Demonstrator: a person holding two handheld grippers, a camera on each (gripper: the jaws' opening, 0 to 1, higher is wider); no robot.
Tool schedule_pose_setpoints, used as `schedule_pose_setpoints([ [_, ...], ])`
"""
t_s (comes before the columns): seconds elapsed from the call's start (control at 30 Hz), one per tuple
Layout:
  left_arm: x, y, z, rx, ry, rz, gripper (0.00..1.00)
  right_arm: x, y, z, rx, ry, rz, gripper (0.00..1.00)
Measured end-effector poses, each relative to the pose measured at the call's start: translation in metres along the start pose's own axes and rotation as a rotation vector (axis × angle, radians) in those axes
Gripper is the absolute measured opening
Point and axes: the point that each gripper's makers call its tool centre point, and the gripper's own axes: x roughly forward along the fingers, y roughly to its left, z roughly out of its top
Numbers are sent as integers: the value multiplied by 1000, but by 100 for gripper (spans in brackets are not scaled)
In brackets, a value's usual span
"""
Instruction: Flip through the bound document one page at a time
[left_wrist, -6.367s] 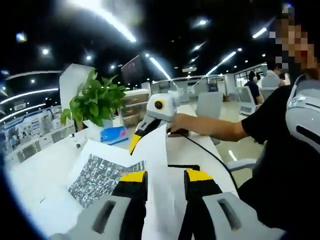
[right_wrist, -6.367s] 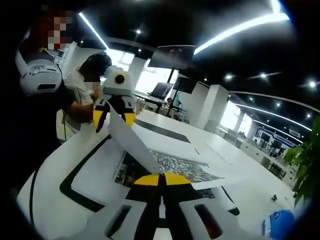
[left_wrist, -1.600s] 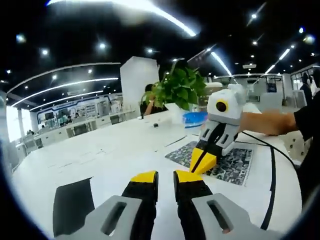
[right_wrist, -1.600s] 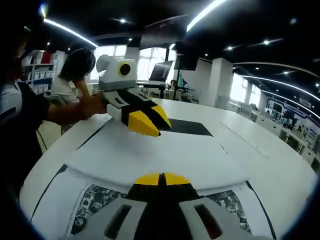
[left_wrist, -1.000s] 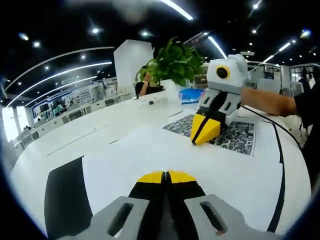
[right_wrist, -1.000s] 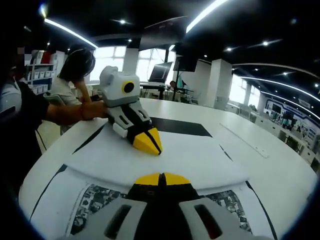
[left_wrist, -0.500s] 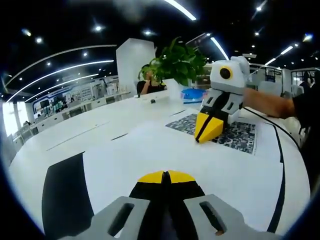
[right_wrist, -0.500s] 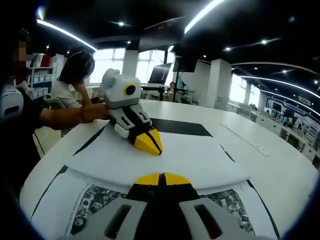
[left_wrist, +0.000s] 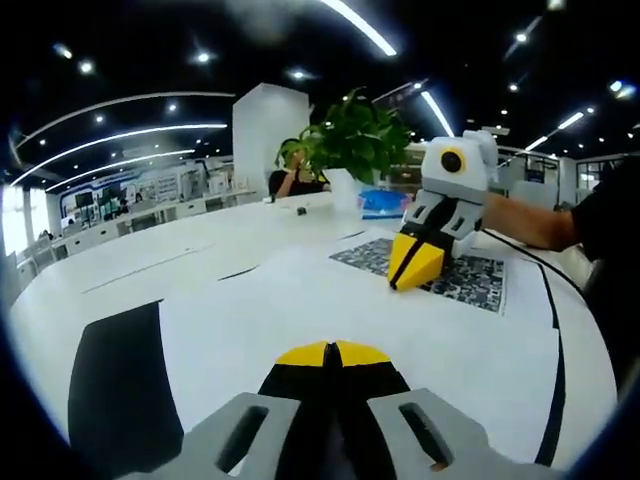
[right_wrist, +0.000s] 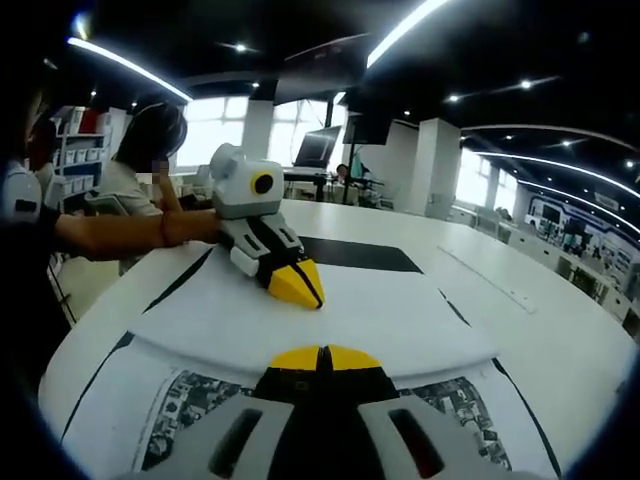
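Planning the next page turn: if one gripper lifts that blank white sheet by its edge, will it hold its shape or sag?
Probably sag: the white sheet lies thin and flat, its near edge draped over the printed page. Likely light and slippery too; the left gripper rests shut on it.

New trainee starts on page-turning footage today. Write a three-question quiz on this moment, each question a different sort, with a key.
1. True or false: the left gripper has its jaws shut, tips on the blank white page.
2. The right gripper has its tips down at: A) the potted plant, B) the printed page, C) the blue packet.
3. Fill in: in the left gripper view, the potted plant stands on the ____ beyond the document.

Key
1. True.
2. B: its shut tips meet the printed page, where the blank page's edge lies across it.
3. Table.
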Motion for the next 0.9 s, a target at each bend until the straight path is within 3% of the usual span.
schedule_pose_setpoints([
  [0.9,1,-3,0,-14,1,15,3,-1,-5,-2,-9,19,-61,3],
])
